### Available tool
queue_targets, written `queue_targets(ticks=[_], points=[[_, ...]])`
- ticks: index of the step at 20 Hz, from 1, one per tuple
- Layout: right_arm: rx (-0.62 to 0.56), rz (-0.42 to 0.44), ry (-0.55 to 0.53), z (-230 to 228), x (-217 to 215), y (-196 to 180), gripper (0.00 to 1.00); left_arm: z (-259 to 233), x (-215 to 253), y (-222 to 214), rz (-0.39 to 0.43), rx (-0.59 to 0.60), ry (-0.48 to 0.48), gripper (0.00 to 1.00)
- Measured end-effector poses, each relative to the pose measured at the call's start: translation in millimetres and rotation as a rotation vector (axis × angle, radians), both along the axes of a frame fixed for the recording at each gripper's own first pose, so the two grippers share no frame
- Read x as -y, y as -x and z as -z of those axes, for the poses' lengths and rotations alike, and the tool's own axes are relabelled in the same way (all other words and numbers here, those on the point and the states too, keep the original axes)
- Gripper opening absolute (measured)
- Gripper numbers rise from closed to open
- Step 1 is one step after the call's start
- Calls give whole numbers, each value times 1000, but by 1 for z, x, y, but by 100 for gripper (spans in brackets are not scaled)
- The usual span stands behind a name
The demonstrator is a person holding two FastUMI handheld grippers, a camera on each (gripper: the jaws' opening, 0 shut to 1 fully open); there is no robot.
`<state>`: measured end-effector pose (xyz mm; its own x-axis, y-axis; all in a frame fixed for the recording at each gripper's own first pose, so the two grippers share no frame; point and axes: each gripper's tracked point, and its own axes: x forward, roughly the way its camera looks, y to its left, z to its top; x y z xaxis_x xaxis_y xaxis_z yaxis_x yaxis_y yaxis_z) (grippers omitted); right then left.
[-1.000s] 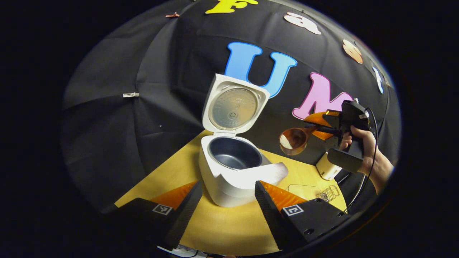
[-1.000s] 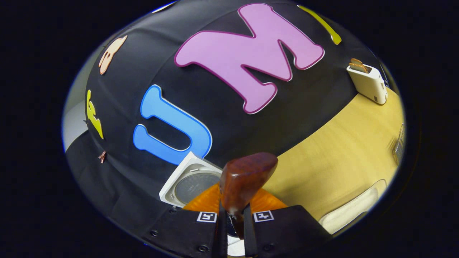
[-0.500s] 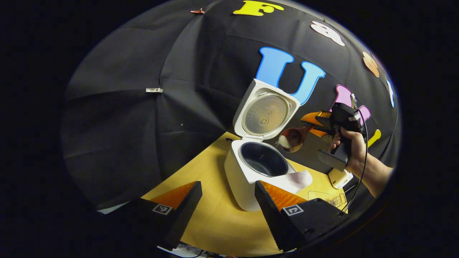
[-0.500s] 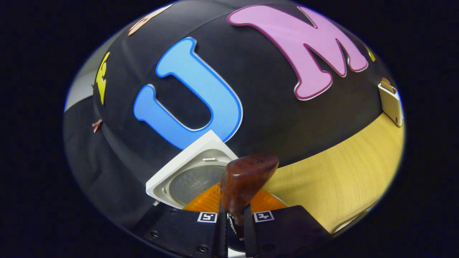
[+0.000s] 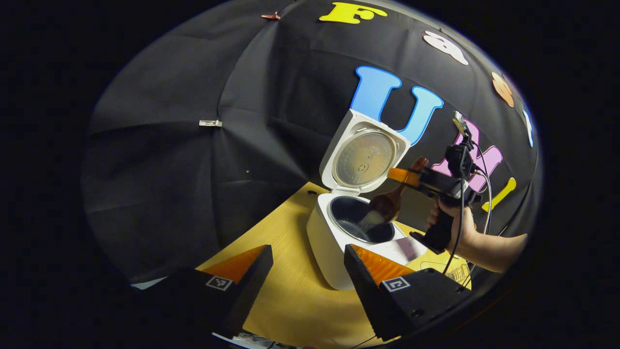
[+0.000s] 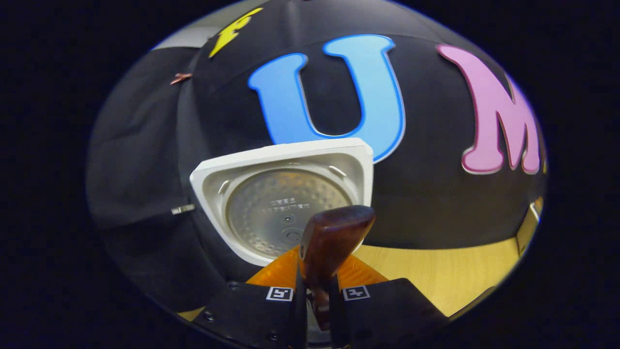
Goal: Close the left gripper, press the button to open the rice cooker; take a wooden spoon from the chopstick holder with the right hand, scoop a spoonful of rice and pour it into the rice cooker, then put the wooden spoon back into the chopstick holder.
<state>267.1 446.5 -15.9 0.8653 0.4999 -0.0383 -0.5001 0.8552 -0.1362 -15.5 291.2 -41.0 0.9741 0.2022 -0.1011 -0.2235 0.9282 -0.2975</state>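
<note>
Wooden tabletop [image 5: 295, 310] carries the rice cooker [image 5: 334, 247], lid raised; the right gripper [image 6: 314, 295], clamped on the wooden spoon [image 5: 387, 203], tips rice over its pot, so keep the bowl inside the rim until empty; the left gripper [image 5: 307, 271] stands wide before it.

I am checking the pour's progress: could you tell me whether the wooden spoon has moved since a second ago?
Yes. In the left gripper view the wooden spoon has come from beside the rice cooker to over its pot, tipped, rice falling.
</note>
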Motion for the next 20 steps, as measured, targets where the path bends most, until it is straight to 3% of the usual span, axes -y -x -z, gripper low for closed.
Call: queue_targets(ticks=[4,6,7,20], points=[[48,-65,97,12,-18,13,22,6,1,5,-12,0,2,96],[38,-61,87,16,-18,11,22,9,1,7,-19,-8,7,92],[41,-57,84,16,-17,10,22,12,3,8,-21,-10,10,96],[36,-53,-12,-14,1,23,22,10,16,12,-31,4,-1,96]])
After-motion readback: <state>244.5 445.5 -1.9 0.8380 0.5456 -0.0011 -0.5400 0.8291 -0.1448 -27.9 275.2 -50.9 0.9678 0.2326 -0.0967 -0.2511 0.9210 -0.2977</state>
